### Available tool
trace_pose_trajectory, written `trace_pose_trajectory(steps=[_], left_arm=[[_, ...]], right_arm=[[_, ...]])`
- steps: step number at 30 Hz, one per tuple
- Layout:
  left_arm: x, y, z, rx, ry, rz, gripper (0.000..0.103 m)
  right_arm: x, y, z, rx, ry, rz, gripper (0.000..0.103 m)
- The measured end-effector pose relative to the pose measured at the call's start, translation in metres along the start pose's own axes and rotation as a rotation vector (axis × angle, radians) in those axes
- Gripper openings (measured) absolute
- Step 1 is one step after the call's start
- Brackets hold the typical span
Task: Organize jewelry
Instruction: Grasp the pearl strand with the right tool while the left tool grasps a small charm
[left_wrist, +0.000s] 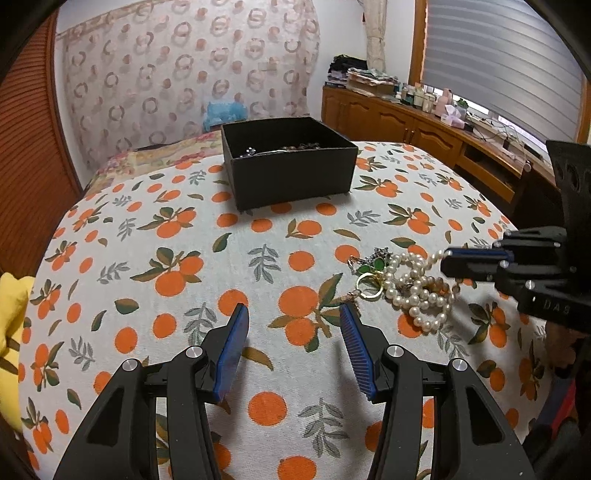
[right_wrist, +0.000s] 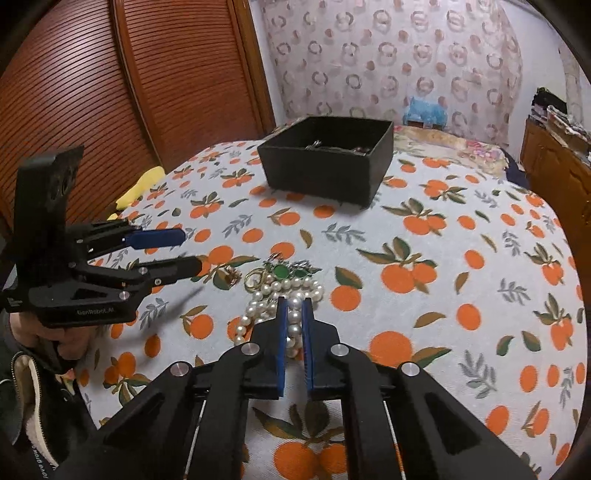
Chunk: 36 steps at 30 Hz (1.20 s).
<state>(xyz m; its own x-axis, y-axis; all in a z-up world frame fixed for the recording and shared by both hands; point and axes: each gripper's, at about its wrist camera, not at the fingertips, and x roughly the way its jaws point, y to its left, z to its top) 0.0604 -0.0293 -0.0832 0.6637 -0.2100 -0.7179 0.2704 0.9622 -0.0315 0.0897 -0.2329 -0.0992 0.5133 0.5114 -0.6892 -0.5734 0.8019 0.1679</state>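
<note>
The right gripper (right_wrist: 294, 302) stands low over the pile of jewelry, its jaws narrowed to a slim gap with a run of the pearls (right_wrist: 291, 325) lying between the blue pads (right_wrist: 281, 332); whether the pads actually pinch the beads or merely straddle them cannot be told from either view. The left gripper (left_wrist: 291, 314) is wide apart, holds nothing and hovers above the cloth (left_wrist: 147, 229) just beside the pile, touching no item. Progress: the black box (left_wrist: 291, 177) sits at the far side of the cloth, well apart from the pile, and glints of metal inside it show that some pieces are already stowed; their number and kind are too small to tell. Left to do: the pearls, which lie tangled in loops; a gold ring (left_wrist: 369, 286); green-stone pieces (left_wrist: 373, 266) on a fine chain; and a small gold item (right_wrist: 232, 274) lying just beside the heap toward the left gripper. All of these rest on the cloth, touching or overlapping one another. Judgement: the task is partly done, with the larger visible share outstanding. The step in hand appears to be taking up the pearls. Risk: since the strand is knotted through the ring and chain, a lift may drag neighbouring pieces along.
</note>
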Motion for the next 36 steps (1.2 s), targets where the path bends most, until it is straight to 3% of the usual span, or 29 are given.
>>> trace_pose_trajectory(steps=[13, 26, 28, 36], left_arm=[[0.014, -0.018, 0.006, 0.045, 0.047, -0.069, 0.049], [0.028, -0.027, 0.015, 0.063, 0.073, -0.100, 0.023], [0.029, -0.027, 0.014, 0.065, 0.073, -0.098, 0.013], [0.011, -0.014, 0.022, 0.007, 0.000, -0.091, 0.012]], right_arm=[[-0.031, -0.019, 0.009, 0.016, -0.079, -0.062, 0.009], [-0.040, -0.023, 0.012, 0.023, -0.097, -0.061, 0.009], [-0.042, -0.022, 0.013, 0.020, -0.102, -0.059, 0.009], [-0.051, -0.016, 0.027, 0.002, -0.128, -0.064, 0.009]])
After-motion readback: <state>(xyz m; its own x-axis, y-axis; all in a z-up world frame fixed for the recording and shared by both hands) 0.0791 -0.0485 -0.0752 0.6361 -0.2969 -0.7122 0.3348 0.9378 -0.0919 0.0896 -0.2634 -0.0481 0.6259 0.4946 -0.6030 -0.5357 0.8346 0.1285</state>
